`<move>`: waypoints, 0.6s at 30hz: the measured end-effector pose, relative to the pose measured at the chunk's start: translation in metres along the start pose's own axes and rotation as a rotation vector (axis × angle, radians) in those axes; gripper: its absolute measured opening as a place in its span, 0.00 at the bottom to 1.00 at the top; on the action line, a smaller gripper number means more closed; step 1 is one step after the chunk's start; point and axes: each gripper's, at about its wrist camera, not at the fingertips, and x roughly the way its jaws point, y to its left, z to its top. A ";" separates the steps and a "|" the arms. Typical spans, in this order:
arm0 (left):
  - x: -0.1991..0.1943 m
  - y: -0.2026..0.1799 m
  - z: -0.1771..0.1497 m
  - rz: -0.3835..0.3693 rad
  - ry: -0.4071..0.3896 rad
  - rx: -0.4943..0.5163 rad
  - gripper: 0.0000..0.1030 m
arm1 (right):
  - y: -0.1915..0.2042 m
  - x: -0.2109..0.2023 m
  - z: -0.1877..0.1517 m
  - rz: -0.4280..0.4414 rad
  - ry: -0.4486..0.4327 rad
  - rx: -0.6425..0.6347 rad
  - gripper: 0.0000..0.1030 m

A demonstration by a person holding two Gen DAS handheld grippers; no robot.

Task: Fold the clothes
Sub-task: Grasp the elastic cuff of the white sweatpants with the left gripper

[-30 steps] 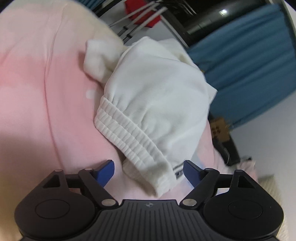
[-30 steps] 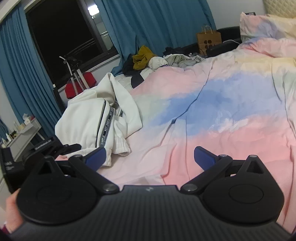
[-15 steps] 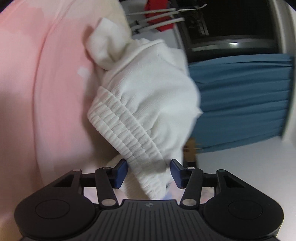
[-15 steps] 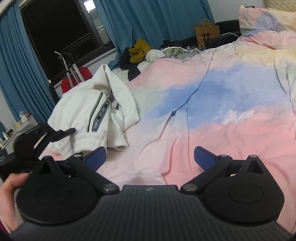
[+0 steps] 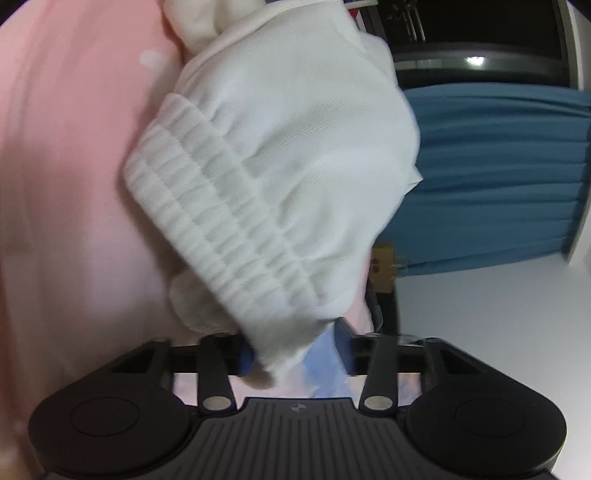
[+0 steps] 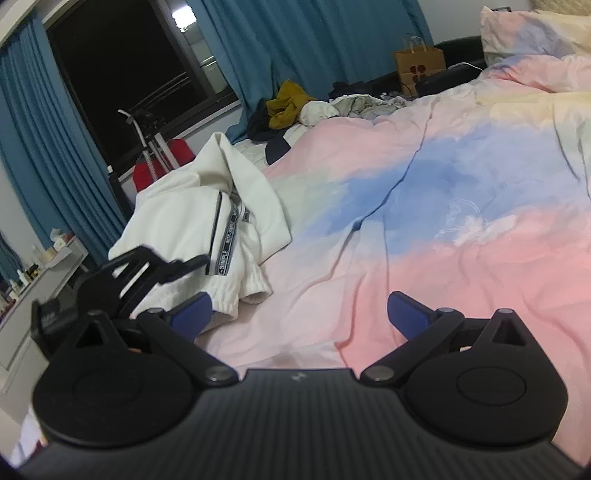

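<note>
The white garment (image 5: 295,155) lies crumpled at the near left edge of the bed, on the pastel duvet (image 6: 424,221), and its ribbed elastic cuff (image 5: 221,236) runs diagonally down into the left gripper (image 5: 297,350). The tip of that cuff sits right between the two blue pads (image 5: 245,354), and the jaws are closing, narrowed to a small gap with the fabric's end between them; the left pad touches the cloth, while a strip of duvet shows between the cloth and the right pad, so a firm pinch cannot be told. The view is motion-blurred.

Over on the other side, the right gripper (image 6: 299,314) hovers above the pink part of the duvet with its jaws spread wide and nothing between them. From its camera the left gripper (image 6: 147,269) shows as a black blurred shape against the garment's lower edge, just beside the right gripper's left finger (image 6: 192,314).

Around it: a black-and-white lettered stripe (image 6: 231,236) down the garment, blue curtains (image 6: 314,48) framing a dark window (image 6: 122,62), a heap of other clothes (image 6: 314,107) at the far bed edge, a brown paper bag (image 6: 419,66) and a pillow (image 6: 532,29) at the head end.
</note>
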 end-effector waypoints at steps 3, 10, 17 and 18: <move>-0.012 -0.023 0.008 -0.008 -0.022 0.107 0.11 | 0.001 0.004 -0.001 0.019 -0.006 -0.016 1.00; -0.093 -0.080 0.064 -0.052 -0.198 0.320 0.09 | 0.011 0.002 -0.005 0.139 -0.029 -0.040 1.00; -0.231 -0.078 0.108 -0.057 -0.347 0.361 0.09 | 0.023 -0.009 -0.004 0.323 -0.011 -0.005 1.00; -0.251 -0.076 0.111 -0.040 -0.362 0.369 0.09 | 0.024 -0.008 -0.004 0.348 0.005 0.004 1.00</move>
